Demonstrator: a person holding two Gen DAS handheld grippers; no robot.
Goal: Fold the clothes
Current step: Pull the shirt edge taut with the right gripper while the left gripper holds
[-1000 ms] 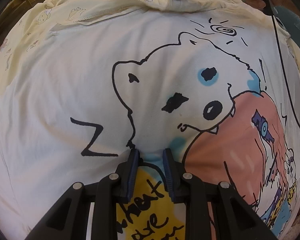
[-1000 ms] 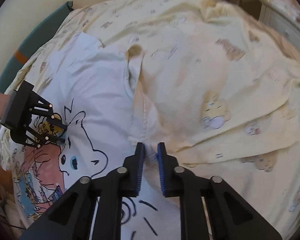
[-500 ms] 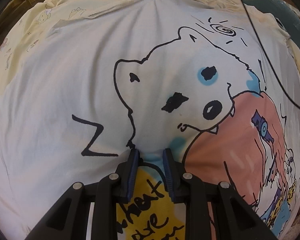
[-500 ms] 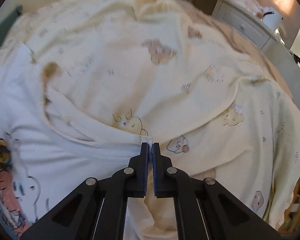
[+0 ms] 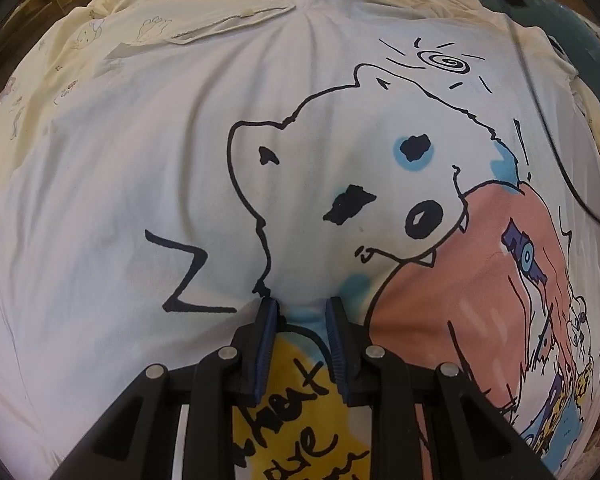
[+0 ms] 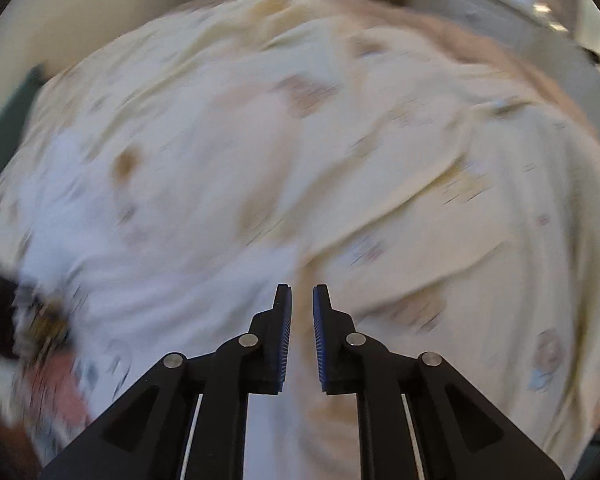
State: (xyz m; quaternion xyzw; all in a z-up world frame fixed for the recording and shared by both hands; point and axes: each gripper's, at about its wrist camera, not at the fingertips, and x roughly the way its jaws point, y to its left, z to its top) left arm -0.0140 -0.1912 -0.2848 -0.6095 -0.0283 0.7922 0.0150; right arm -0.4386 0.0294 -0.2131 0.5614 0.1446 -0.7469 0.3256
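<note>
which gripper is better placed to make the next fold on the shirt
Probably the right gripper: its jaws are opening empty over the white t-shirt's edge, free to regrasp. The left gripper sits mid-print, pinning the shirt.

A pale yellow bedsheet [image 6: 400,152] with small cartoon prints covers the whole bed, rumpled into long folds. Off to the left there's a plain cream wall [image 6: 100,20] and a teal edge [image 6: 8,120] beside it. Top right, blurred pale furniture [image 6: 480,4] catches warm light
</note>
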